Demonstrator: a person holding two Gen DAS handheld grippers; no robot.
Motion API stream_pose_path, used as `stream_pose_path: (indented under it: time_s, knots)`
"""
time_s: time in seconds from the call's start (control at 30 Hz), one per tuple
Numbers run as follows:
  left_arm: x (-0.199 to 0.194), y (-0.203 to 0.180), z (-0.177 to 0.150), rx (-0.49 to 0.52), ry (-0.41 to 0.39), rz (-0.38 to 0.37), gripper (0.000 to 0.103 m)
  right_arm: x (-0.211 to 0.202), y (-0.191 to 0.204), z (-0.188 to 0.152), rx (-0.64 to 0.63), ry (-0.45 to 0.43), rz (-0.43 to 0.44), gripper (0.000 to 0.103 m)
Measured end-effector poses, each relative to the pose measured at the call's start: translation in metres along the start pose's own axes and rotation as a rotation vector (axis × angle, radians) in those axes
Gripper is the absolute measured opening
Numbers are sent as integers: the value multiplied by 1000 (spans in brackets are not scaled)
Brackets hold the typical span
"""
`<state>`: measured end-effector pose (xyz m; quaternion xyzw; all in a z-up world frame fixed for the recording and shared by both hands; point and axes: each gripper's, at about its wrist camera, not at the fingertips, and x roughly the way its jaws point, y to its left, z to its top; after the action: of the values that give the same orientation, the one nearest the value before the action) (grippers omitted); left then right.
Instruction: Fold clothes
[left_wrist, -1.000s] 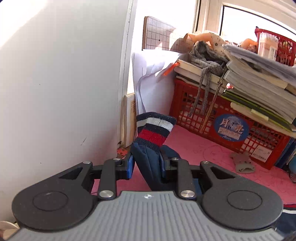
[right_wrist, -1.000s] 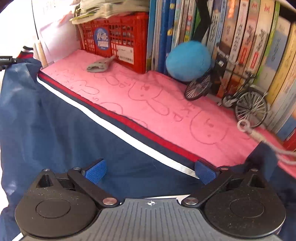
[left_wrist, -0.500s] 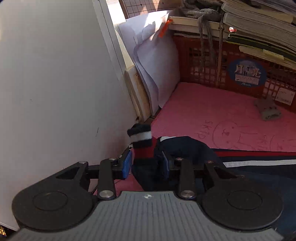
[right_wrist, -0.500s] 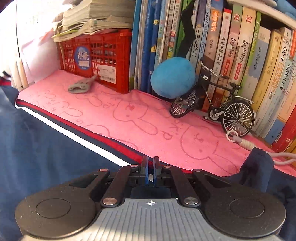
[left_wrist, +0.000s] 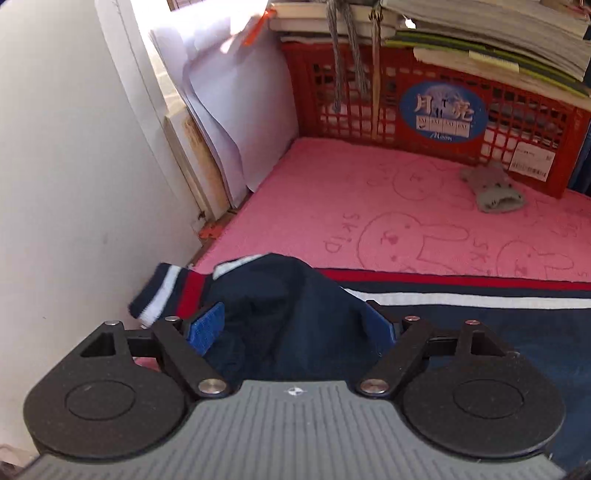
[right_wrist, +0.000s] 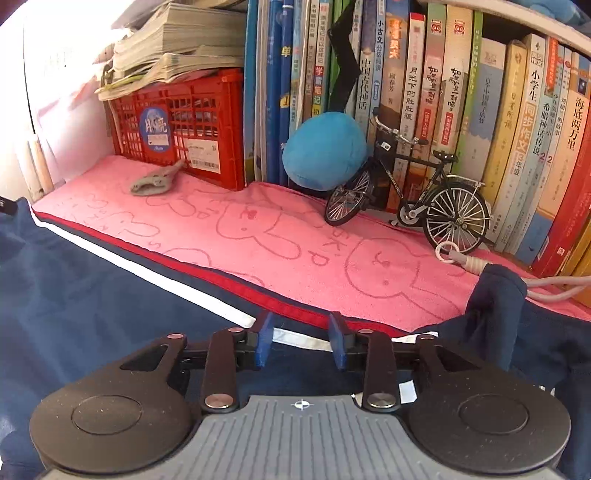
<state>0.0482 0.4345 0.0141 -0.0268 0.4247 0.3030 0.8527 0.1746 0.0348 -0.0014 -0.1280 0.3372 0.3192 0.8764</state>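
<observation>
While both tools' jaws are opening over the navy garment, the pink towel reads "SKiP".

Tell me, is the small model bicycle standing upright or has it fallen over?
Upright. The model bicycle stands on both wheels on the pink towel, in front of the row of books.

Both wrist views look down and forward, close over the navy garment. Left view faces the white wall corner; right the bookshelf. Shared: red crate, pink towel.
</observation>
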Motion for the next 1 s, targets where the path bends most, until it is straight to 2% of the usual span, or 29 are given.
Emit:
stream_pose_path:
  time_s: [0.07, 0.13, 0.23, 0.3, 0.33, 0.37, 0.4, 0.5, 0.6, 0.67, 0.7, 0.77, 0.8, 0.87, 0.9, 0.93, 1.0]
  knots:
    - [12, -12, -8, 61, -52, 71, 82, -8, 1, -6, -39, -2, -6, 54]
    - [21, -17, -6, 102, -98, 193, 82, -18, -1, -12, -67, -9, -28, 54]
    - [37, -23, 4, 176, -107, 360, 82, -40, -16, -23, -50, -30, -75, 58]
    - [39, -28, 12, 197, -92, 414, 75, -60, -41, -31, 27, -43, -86, 58]
    - [28, -32, 14, 178, -119, 384, 59, -72, -54, -36, 68, -53, -86, 58]
    - [13, -37, 14, 152, -165, 327, 56, -85, -66, -41, 103, -65, -92, 61]
    - [-4, -44, 12, 133, -212, 253, 57, -99, -77, -47, 130, -78, -100, 65]
    - [-69, -84, -14, 163, -317, -80, 60, -135, -108, -67, 201, -99, -116, 73]
    - [-117, -119, -45, 179, -303, -455, 61, -157, -129, -87, 269, -91, -144, 73]
    - [-137, -149, -54, 194, -259, -648, 61, -167, -138, -102, 312, -84, -157, 72]
    - [-144, -166, -57, 220, -248, -702, 61, -168, -140, -108, 325, -79, -156, 72]
    - [-151, -200, -63, 297, -248, -742, 63, -169, -141, -119, 336, -58, -147, 71]
    - [-150, -219, -67, 338, -239, -729, 63, -167, -138, -123, 323, -44, -152, 70]
    - [-137, -253, -72, 413, -202, -650, 63, -161, -132, -129, 271, -10, -185, 69]
    - [-130, -259, -72, 413, -209, -630, 66, -158, -129, -132, 243, 5, -207, 68]
    - [-125, -261, -69, 393, -242, -613, 69, -155, -129, -133, 225, 8, -229, 68]
    - [-112, -266, -57, 380, -286, -498, 69, -149, -138, -131, 230, -10, -253, 69]
